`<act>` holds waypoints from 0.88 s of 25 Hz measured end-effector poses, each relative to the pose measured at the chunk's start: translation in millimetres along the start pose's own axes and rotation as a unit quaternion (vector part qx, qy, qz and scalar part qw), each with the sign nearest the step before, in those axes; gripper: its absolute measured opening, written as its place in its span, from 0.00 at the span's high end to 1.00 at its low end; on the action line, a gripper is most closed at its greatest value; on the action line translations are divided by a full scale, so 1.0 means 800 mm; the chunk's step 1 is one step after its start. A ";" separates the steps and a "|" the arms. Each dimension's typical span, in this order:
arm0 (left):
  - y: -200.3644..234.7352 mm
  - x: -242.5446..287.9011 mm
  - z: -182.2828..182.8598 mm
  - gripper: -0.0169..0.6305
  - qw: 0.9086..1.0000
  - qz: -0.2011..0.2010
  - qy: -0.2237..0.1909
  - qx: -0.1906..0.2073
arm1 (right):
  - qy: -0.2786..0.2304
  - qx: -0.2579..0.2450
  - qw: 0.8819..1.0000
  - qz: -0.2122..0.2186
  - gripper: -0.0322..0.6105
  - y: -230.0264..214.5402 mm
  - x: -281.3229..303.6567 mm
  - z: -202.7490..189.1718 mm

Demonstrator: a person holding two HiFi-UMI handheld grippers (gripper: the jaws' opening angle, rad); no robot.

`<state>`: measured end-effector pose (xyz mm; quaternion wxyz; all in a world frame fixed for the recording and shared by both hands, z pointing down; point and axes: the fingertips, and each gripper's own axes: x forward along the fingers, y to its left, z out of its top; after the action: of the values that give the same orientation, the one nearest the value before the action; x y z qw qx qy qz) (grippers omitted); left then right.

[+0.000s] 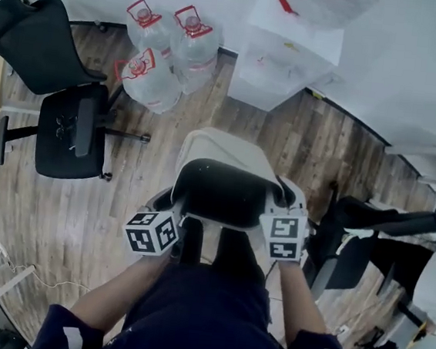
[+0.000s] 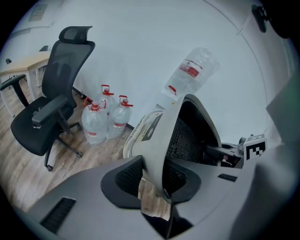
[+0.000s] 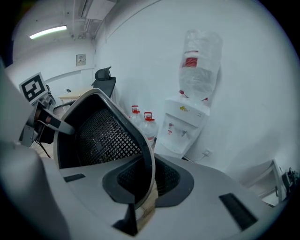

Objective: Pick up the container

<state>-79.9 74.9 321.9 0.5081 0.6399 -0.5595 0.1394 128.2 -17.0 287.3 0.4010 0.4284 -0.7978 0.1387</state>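
Observation:
The container [image 1: 223,180] is a pale grey bin with a black mesh inside, held up in front of the person above the wooden floor. My left gripper [image 1: 176,221] is shut on its left rim and my right gripper [image 1: 275,224] on its right rim. In the left gripper view the container's wall [image 2: 161,136] runs down between the jaws of the left gripper [image 2: 157,182], whose pads press on it. Likewise in the right gripper view, the thin rim [image 3: 140,140] is pinched by the right gripper [image 3: 144,183]. Each view shows the other gripper's marker cube across the bin.
A black office chair [image 1: 70,123] stands at the left. Three large water jugs [image 1: 167,52] sit by the wall beside a white water dispenser [image 1: 289,49]. A second dark chair [image 1: 373,244] is close on the right. Cables and boxes lie at the lower left.

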 end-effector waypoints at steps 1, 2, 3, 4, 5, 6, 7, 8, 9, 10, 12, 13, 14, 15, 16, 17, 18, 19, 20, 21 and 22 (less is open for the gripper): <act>-0.004 -0.007 0.001 0.79 1.000 -0.003 -0.001 0.000 | -0.003 -0.003 1.000 -0.003 0.87 0.000 -0.010 0.006; -0.008 -0.014 0.002 0.79 1.000 -0.005 -0.002 0.000 | -0.006 -0.004 1.000 -0.005 0.87 0.000 -0.019 0.011; -0.011 -0.022 0.004 0.79 1.000 -0.007 -0.003 0.001 | -0.007 -0.004 1.000 -0.007 0.87 0.001 -0.027 0.014; -0.014 -0.030 0.006 0.79 1.000 -0.009 -0.005 0.002 | -0.008 -0.003 1.000 -0.007 0.87 0.003 -0.035 0.016; -0.016 -0.037 0.006 0.79 1.000 -0.009 -0.006 0.003 | -0.008 -0.002 1.000 -0.007 0.86 0.006 -0.042 0.017; -0.018 -0.044 0.007 0.79 1.000 -0.010 -0.006 0.004 | -0.007 0.000 1.000 -0.006 0.86 0.008 -0.048 0.017; -0.020 -0.049 0.006 0.79 1.000 -0.012 -0.005 0.004 | -0.006 0.002 1.000 -0.006 0.87 0.009 -0.054 0.017; -0.021 -0.053 0.005 0.79 1.000 -0.013 -0.005 0.002 | -0.006 0.003 1.000 -0.006 0.87 0.011 -0.059 0.016; -0.021 -0.056 0.003 0.79 1.000 -0.015 -0.005 0.001 | -0.006 0.004 1.000 -0.007 0.86 0.012 -0.063 0.016; -0.021 -0.059 0.002 0.79 1.000 -0.016 -0.004 -0.001 | -0.006 0.005 1.000 -0.008 0.86 0.014 -0.066 0.016; -0.019 -0.063 0.000 0.79 1.000 -0.018 -0.003 -0.004 | -0.008 0.007 1.000 -0.010 0.86 0.018 -0.071 0.018; -0.019 -0.064 0.000 0.79 1.000 -0.020 -0.002 -0.005 | -0.010 0.007 1.000 -0.011 0.86 0.019 -0.073 0.019; -0.019 -0.065 0.001 0.79 1.000 -0.021 -0.002 -0.005 | -0.011 0.008 1.000 -0.013 0.86 0.019 -0.074 0.021; -0.020 -0.066 0.003 0.79 1.000 -0.022 -0.003 -0.005 | -0.013 0.009 1.000 -0.015 0.86 0.018 -0.076 0.022; -0.021 -0.066 0.004 0.79 1.000 -0.023 -0.003 -0.005 | -0.014 0.010 1.000 -0.017 0.86 0.016 -0.077 0.024; -0.023 -0.066 0.006 0.79 1.000 -0.025 -0.003 -0.004 | -0.016 0.011 1.000 -0.019 0.86 0.015 -0.077 0.026; -0.024 -0.065 0.008 0.79 1.000 -0.025 -0.004 -0.003 | -0.016 0.012 1.000 -0.020 0.86 0.013 -0.078 0.027; -0.026 -0.064 0.010 0.79 1.000 -0.026 -0.004 -0.003 | -0.016 0.013 1.000 -0.020 0.87 0.011 -0.078 0.028; -0.027 -0.063 0.013 0.79 1.000 -0.027 -0.004 -0.001 | -0.016 0.014 1.000 -0.021 0.86 0.009 -0.077 0.029; -0.028 -0.062 0.017 0.79 1.000 -0.027 -0.005 -0.001 | -0.016 0.015 1.000 -0.021 0.86 0.007 -0.076 0.031; -0.029 -0.060 0.020 0.79 1.000 -0.027 -0.006 0.000 | -0.016 0.016 1.000 -0.022 0.87 0.005 -0.074 0.033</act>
<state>-82.8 86.3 267.3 0.5082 0.6559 -0.5447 0.1219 129.8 4.3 226.0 0.3842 0.4544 -0.7923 0.1352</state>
